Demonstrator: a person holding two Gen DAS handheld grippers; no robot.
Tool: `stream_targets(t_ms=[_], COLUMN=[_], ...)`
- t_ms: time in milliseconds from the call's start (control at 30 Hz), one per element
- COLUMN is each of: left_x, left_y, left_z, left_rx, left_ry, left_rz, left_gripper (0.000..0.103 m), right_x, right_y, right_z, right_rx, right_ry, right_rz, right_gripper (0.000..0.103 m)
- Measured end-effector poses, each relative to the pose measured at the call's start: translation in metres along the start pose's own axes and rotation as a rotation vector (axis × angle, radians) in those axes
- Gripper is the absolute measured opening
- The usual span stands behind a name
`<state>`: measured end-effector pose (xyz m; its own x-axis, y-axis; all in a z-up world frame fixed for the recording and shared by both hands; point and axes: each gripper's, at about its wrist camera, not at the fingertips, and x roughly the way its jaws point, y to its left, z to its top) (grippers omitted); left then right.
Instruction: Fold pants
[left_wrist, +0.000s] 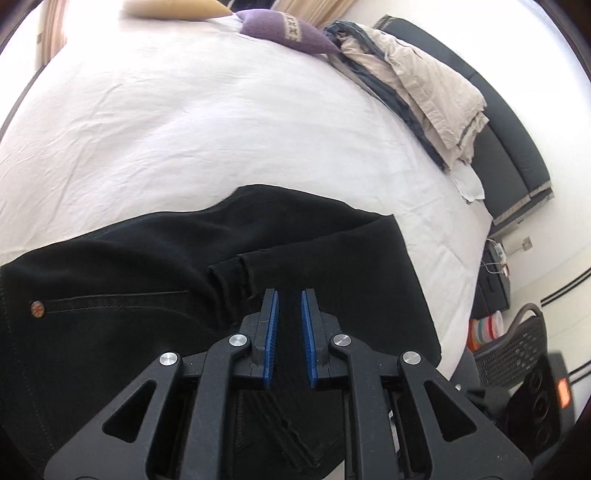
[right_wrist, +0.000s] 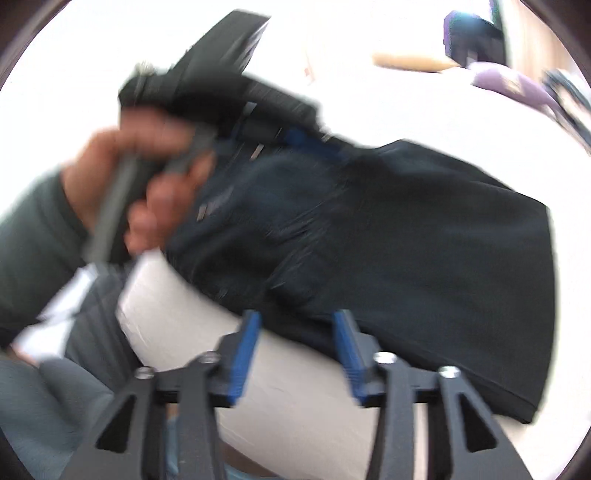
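Black pants (left_wrist: 229, 251) lie folded on a white bed (left_wrist: 184, 122), at its near edge, their long axis running along that edge. In the left wrist view the seat end, with a stitched pocket and a copper rivet (left_wrist: 37, 308), points left, and the folded end stops short of the bed's right corner. Two hemmed cuffs lie doubled back on top near the middle. The cloth is matte, heavy denim with dark topstitching; the sheet under it is smooth cotton, lightly creased.

The left gripper (left_wrist: 288, 306) hangs over the pants, its ribbed blue pads drawn close with only a narrow gap; whether they pinch cloth cannot be told. In the blurred right wrist view, the right gripper (right_wrist: 297, 325) stands at the bed's edge with its pads spread apart and nothing between them. A hand (right_wrist: 140, 177) in a dark green sleeve grips the left tool's grey handle above the pants.
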<state>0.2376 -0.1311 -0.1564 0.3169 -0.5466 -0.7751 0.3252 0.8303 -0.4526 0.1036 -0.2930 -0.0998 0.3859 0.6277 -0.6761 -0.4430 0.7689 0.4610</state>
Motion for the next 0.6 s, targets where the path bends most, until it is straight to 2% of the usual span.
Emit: stream_targets(t_ms=[100, 167, 267, 400, 500, 533, 600], left_x=[0.029, 0.052, 0.078, 0.079, 0.081, 0.082, 0.085], left_y=[-0.024, -0.034, -0.029, -0.012, -0.008, -0.008, -0.011], left_z=[0.002, -0.001, -0.011, -0.027, -0.030, -0.030, -0.031], left_rx=[0.037, 0.051, 0.025, 0.007, 0.005, 0.001, 0.003], left_ry=[0.030, 0.057, 0.099, 0.081, 0.093, 0.095, 0.090], left_rz=[-0.050, -0.047, -0.017, -0.041, -0.033, -0.029, -0.015], left_gripper=[0.012, 0.012, 0.012, 0.012, 0.012, 0.012, 0.012], right_x=[-0.029, -0.033, -0.014, 0.031, 0.059, 0.063, 0.060], right_y=[-0.082, -0.139, -0.196, -0.231, -0.241, -0.238, -0.227], right_z=[0.013, 0.024, 0.041, 0.055, 0.053, 0.050, 0.044], right_rx=[0.224, 0.375, 0.506, 0.618, 0.655, 0.648, 0.607], right_ry=[-0.079, -0.116, -0.145, -0.156, -0.085, -0.067, -0.029], right_rz=[0.069, 0.153, 0.344, 0.467, 0.473, 0.478, 0.471], right_gripper=[0.053, 0.053, 0.053, 0.053, 0.053, 0.046, 0.045])
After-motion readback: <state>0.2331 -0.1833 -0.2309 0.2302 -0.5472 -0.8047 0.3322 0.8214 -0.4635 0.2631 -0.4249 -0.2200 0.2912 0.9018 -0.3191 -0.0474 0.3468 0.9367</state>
